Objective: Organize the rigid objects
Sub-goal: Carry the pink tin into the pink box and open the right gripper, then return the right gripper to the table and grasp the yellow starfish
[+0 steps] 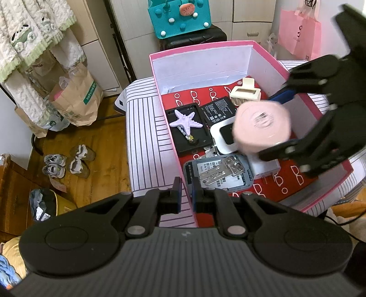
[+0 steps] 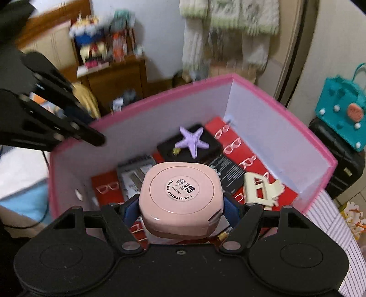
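A pink box [image 1: 160, 96] [image 2: 160, 96] with a red patterned floor stands on a striped surface. Inside lie a purple starfish [image 1: 185, 122] [image 2: 191, 140] on a black tray, a black battery [image 1: 217, 109], a cream hair clip [image 1: 246, 92] [image 2: 260, 190], keys [image 1: 219, 171] on a grey case and a white device. My right gripper [image 2: 180, 205] [image 1: 276, 123] is shut on a pink rounded compact case [image 2: 180, 193] [image 1: 262, 126], held above the box's inside. My left gripper [image 1: 186, 196] sits nearly closed on the box's near wall; contact is unclear.
A teal bag [image 1: 178, 17] [image 2: 343, 114] sits on a dark suitcase behind the box. Paper bags [image 1: 75, 100] and shoes [image 1: 66, 162] lie on the wooden floor at left. A pink bag [image 1: 299, 34] hangs at right. A wooden cabinet [image 2: 114, 77] stands beyond.
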The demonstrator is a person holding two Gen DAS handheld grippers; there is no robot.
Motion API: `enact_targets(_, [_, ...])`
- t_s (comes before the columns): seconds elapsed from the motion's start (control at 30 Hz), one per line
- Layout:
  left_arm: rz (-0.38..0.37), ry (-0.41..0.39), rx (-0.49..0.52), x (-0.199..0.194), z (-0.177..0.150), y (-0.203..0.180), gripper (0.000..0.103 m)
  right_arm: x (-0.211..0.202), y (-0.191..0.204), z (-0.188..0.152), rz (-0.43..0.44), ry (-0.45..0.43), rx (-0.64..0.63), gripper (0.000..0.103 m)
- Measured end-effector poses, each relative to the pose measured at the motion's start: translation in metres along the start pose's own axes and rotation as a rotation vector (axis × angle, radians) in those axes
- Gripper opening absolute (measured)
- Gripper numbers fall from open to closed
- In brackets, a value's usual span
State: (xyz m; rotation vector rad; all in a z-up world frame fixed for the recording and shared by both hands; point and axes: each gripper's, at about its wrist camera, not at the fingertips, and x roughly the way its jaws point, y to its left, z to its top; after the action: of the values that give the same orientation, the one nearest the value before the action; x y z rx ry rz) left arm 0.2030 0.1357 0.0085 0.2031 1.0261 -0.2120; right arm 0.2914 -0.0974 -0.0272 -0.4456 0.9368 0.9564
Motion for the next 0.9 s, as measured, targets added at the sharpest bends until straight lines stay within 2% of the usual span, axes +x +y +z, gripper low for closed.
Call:
enact_targets(0.17, [-0.004, -0.008, -0.014, -0.001, -0.002, 0.001, 0.008, 0.025, -0.001, 0.004, 0.022, 0.084, -0.036, 0.077])
enact_targets(0.23, [-0.006, -0.009, -0.015, 0.0, -0.002, 0.001, 0.008, 0.028, 0.003, 0.005, 0.004, 0.079, -0.033, 0.078])
enact_targets(0.33, [-0.014, -0.01, -0.025, 0.0, -0.001, 0.002, 0.008, 0.01, -0.001, 0.002, -0.003, 0.008, -0.003, 0.078])
enact_targets(0.5, [-0.02, -0.016, -0.038, -0.001, -0.002, 0.003, 0.008, -0.044, -0.019, -0.015, -0.012, -0.178, 0.102, 0.079])
enact_targets(0.67, [-0.024, -0.021, -0.057, -0.001, -0.003, 0.005, 0.008, -0.09, -0.04, -0.052, -0.123, -0.353, 0.191, 0.08])
enact_targets(0.8, [-0.035, -0.02, -0.088, -0.001, -0.002, 0.009, 0.008, -0.098, -0.068, -0.086, -0.195, -0.354, 0.322, 0.08])
enact_targets(0.9, [-0.026, -0.028, -0.092, 0.0, -0.001, 0.008, 0.008, -0.093, -0.08, -0.112, -0.23, -0.343, 0.363, 0.08])
